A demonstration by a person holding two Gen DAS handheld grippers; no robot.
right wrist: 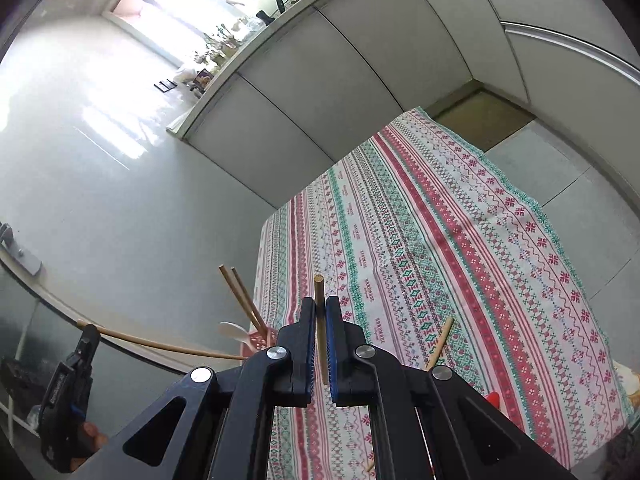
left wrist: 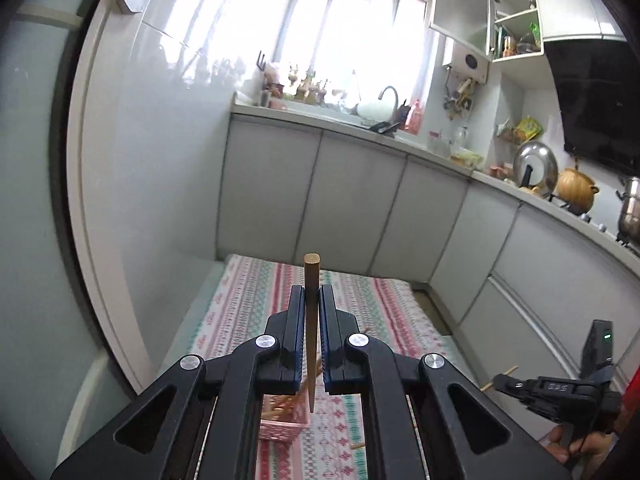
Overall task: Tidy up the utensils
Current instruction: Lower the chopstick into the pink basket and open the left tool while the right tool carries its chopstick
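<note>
My left gripper (left wrist: 311, 294) is shut on a dark wooden chopstick (left wrist: 311, 280) that points forward, its thin tip hanging over a pink basket (left wrist: 282, 428) with several wooden utensils in it. My right gripper (right wrist: 320, 306) is shut on a lighter wooden chopstick (right wrist: 319, 292) above the patterned tablecloth (right wrist: 440, 240). In the right wrist view the left gripper (right wrist: 86, 334) shows at the lower left with its chopstick (right wrist: 160, 346) reaching toward the basket (right wrist: 262, 338), where two chopsticks (right wrist: 240, 300) and a pale spoon (right wrist: 234, 330) stick up. Another chopstick (right wrist: 440, 342) lies on the cloth.
Grey kitchen cabinets (left wrist: 360, 200) and a cluttered counter (left wrist: 460, 152) run behind the table. A glossy wall (left wrist: 160, 140) stands to the left. The right gripper (left wrist: 560, 390) shows at the lower right of the left wrist view. A red object (right wrist: 494, 398) lies near the table's right side.
</note>
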